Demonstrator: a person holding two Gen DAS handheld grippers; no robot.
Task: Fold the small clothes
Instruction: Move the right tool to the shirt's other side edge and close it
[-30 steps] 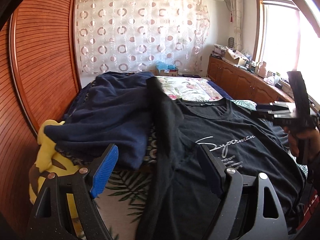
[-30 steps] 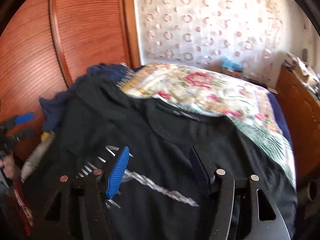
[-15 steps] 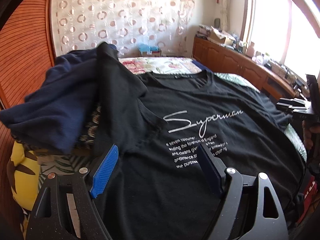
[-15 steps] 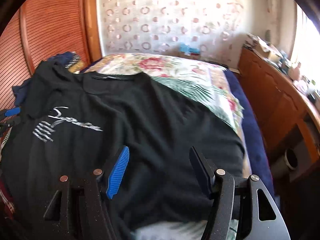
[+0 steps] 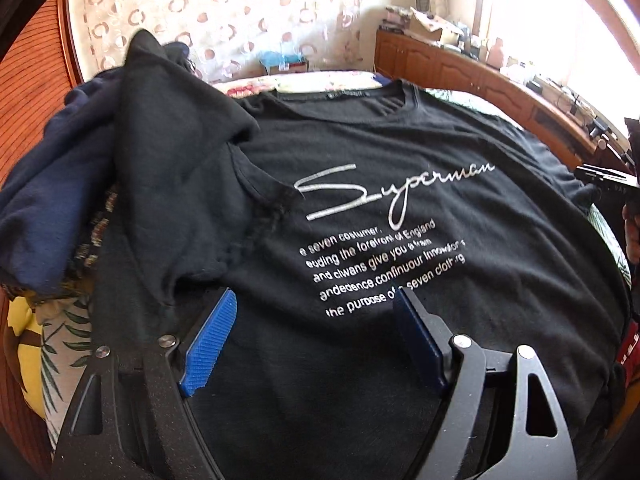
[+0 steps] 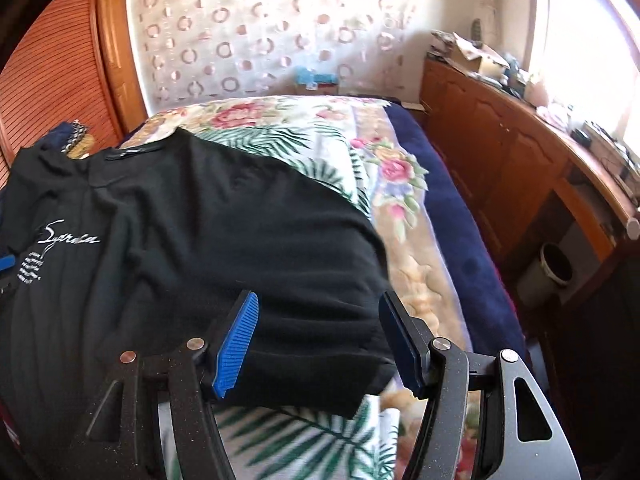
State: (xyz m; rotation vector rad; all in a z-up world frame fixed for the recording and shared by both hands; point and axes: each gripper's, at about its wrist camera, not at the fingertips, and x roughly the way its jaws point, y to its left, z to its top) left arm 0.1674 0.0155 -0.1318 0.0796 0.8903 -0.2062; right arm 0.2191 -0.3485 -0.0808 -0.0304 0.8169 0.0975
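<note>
One black T-shirt [image 5: 400, 160] between two spread hand-held grippers, left [image 5: 316, 340], right [image 6: 318, 340].

Bed with floral and palm-leaf cover [image 6: 360, 152] carries black printed T-shirt [image 5: 400, 160] spread flat, navy garment [image 5: 52, 184] heaped beside its sleeve.
</note>
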